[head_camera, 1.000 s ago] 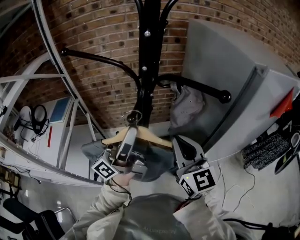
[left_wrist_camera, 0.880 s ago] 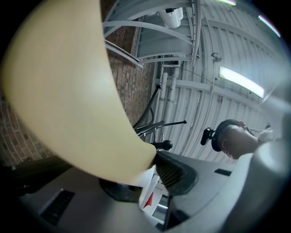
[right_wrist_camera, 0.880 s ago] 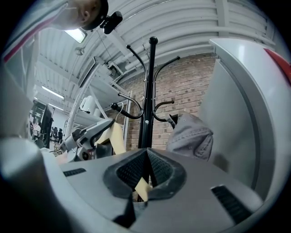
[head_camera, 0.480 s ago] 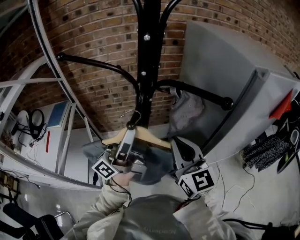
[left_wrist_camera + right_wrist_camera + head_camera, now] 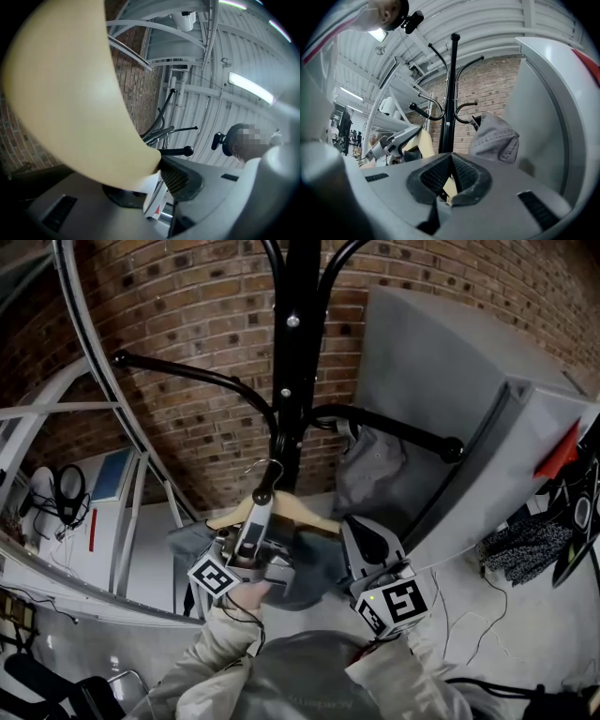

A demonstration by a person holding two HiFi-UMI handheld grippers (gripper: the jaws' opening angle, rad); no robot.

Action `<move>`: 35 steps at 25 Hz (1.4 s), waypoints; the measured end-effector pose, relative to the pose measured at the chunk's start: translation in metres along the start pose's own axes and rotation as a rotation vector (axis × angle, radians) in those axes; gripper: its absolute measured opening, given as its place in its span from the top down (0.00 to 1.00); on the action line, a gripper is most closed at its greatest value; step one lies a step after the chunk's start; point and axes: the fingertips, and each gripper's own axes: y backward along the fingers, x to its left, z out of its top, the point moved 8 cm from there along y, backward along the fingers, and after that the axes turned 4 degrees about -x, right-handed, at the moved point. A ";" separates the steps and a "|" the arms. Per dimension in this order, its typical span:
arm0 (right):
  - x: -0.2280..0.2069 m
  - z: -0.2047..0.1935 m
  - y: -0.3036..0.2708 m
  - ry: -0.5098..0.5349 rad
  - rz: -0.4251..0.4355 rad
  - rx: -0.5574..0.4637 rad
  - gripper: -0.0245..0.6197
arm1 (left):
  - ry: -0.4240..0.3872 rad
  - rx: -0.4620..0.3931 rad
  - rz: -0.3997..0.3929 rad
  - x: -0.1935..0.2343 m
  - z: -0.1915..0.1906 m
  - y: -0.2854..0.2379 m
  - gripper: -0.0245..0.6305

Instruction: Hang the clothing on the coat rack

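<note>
From where I'm standing, the person's arms in pale sleeves [image 5: 221, 652] are reaching forward side by side, the left grey two-jaw gripper [image 5: 259, 512] tilting steeply upward and clamping a pale wooden hanger [image 5: 314, 519] near its hook, the right grey two-jaw gripper [image 5: 362, 532] lying about level, jaws pinching that same hanger.

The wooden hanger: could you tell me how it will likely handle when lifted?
The wooden hanger looks stiff, so it should keep its shape. The draped grey garment will probably sway. The hanger's wire hook may swivel.
</note>
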 end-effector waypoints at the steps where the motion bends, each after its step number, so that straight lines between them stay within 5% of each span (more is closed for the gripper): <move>1: 0.000 0.000 0.000 -0.001 -0.002 -0.001 0.92 | 0.000 0.001 0.004 0.002 0.000 0.001 0.78; 35: -0.018 -0.015 0.003 -0.056 -0.001 0.024 0.92 | 0.007 -0.011 0.018 0.029 -0.013 0.003 0.78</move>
